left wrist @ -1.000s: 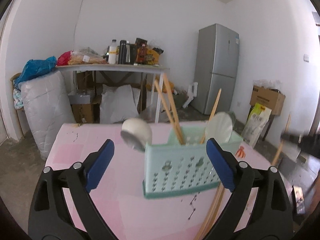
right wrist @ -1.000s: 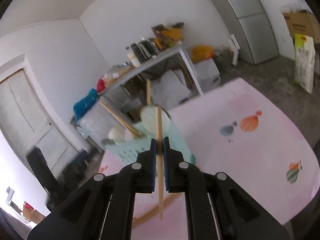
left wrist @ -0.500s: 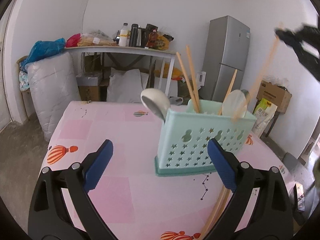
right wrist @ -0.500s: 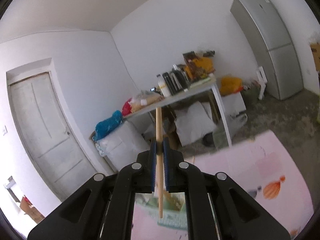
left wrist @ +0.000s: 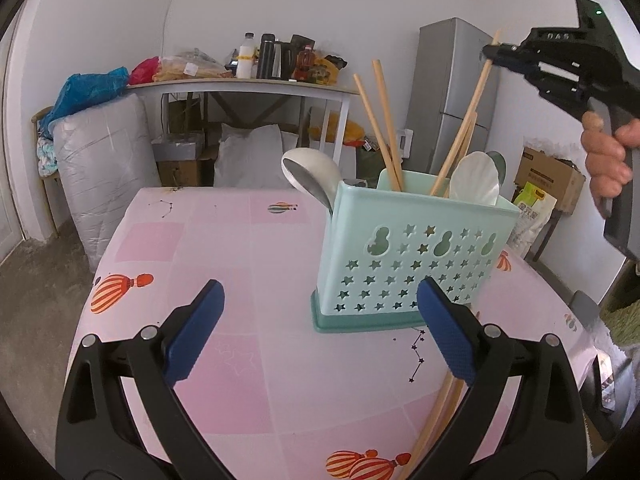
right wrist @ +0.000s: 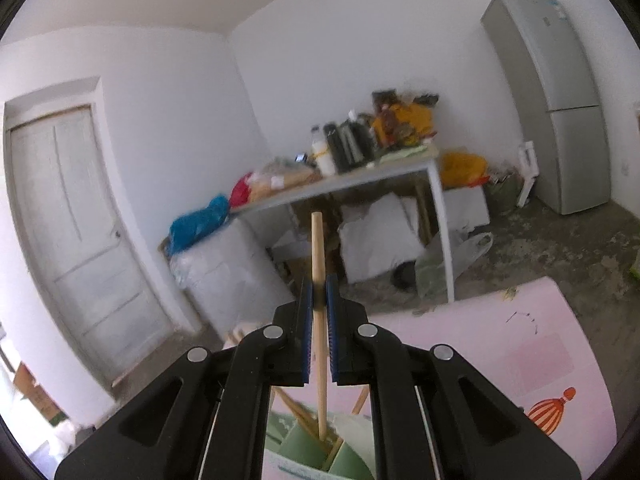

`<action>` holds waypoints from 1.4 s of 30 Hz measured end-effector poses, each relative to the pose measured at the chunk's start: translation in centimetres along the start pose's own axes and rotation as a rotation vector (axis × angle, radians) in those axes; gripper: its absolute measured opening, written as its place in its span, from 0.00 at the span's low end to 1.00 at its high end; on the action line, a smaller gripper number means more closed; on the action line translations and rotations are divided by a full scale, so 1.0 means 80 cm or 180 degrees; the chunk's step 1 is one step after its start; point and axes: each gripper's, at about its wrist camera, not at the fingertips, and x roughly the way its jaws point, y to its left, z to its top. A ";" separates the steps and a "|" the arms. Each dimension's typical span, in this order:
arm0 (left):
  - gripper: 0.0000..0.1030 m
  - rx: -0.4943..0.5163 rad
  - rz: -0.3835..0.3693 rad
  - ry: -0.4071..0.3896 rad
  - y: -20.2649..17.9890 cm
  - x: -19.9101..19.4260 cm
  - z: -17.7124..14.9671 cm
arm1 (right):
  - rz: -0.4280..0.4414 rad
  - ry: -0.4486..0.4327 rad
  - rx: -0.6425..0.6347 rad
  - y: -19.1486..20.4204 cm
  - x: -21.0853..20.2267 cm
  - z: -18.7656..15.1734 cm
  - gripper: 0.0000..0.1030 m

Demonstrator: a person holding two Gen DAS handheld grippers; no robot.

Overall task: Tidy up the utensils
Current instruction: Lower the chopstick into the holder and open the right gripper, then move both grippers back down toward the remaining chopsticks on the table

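Note:
A mint-green utensil holder (left wrist: 408, 256) stands on the pink table (left wrist: 240, 280), just ahead of my open, empty left gripper (left wrist: 320, 320). It holds two wooden chopsticks (left wrist: 380, 120), a white ladle (left wrist: 308, 168) and a white spoon (left wrist: 474, 180). My right gripper (left wrist: 489, 53) hangs above the holder at the upper right, shut on the top of a wooden chopstick (left wrist: 468, 120) whose lower end dips into the holder. In the right wrist view the right gripper (right wrist: 318, 292) pinches that chopstick (right wrist: 317, 248), which runs down into a compartment of the holder (right wrist: 304, 448).
More chopsticks (left wrist: 440, 412) lie on the table under my left gripper's right finger. A person's hand (left wrist: 608, 160) grips the right tool. Behind the table are a cluttered white table (left wrist: 248, 84), a grey fridge (left wrist: 452, 92), a wrapped bundle (left wrist: 104, 168) and a cardboard box (left wrist: 548, 176).
My right gripper rose from low over the table to above the holder with the chopstick, whose lower end now sits inside it. The left gripper sank a little and stayed open.

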 end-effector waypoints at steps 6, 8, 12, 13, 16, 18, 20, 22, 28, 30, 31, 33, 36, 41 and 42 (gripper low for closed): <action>0.90 -0.0001 -0.0016 0.0027 -0.001 0.001 -0.001 | -0.0099 0.0225 -0.0094 -0.001 0.015 -0.013 0.29; 0.90 0.0008 -0.0024 0.0026 -0.002 0.001 -0.001 | -0.0091 0.0157 -0.0045 -0.006 0.009 -0.011 0.33; 0.90 0.0031 -0.0031 0.0042 -0.005 0.004 -0.001 | -0.0122 -0.0002 0.0050 -0.016 -0.018 -0.007 0.40; 0.90 0.0034 -0.0036 0.0051 -0.005 0.004 -0.001 | -0.0129 -0.0045 0.0078 -0.019 -0.026 -0.005 0.40; 0.90 0.0036 -0.0053 0.0067 -0.007 0.005 -0.001 | -0.0154 -0.0194 0.0217 -0.030 -0.058 -0.010 0.44; 0.90 0.0044 -0.0070 0.0080 -0.008 0.006 -0.002 | -0.0175 -0.0276 0.0329 -0.040 -0.080 -0.021 0.46; 0.90 0.0067 -0.0082 0.0093 -0.010 0.009 -0.003 | -0.0216 -0.0327 0.0475 -0.053 -0.102 -0.042 0.48; 0.90 0.0090 -0.0110 0.0129 -0.012 0.012 -0.005 | -0.0285 -0.0252 0.0657 -0.068 -0.116 -0.076 0.48; 0.90 0.0275 -0.0256 0.0303 -0.029 0.024 -0.011 | -0.0454 0.0258 0.1143 -0.093 -0.127 -0.179 0.48; 0.90 0.0405 -0.0302 0.0373 -0.038 0.025 -0.013 | -0.0508 0.0506 0.1196 -0.090 -0.123 -0.210 0.48; 0.90 0.0506 -0.0318 0.0427 -0.044 0.026 -0.015 | -0.0544 0.0674 0.1212 -0.088 -0.119 -0.229 0.48; 0.90 0.0687 -0.0371 0.0543 -0.054 0.029 -0.020 | -0.0569 0.0902 0.1287 -0.088 -0.114 -0.259 0.48; 0.90 0.0944 -0.0483 0.0729 -0.070 0.030 -0.032 | -0.0629 0.1084 0.1374 -0.090 -0.108 -0.285 0.48; 0.70 0.1234 -0.0556 0.0973 -0.089 0.030 -0.053 | -0.0693 0.1121 0.1396 -0.085 -0.109 -0.300 0.48; 0.67 0.1226 -0.0576 0.1062 -0.090 0.032 -0.058 | -0.0685 0.1122 0.1388 -0.084 -0.108 -0.299 0.48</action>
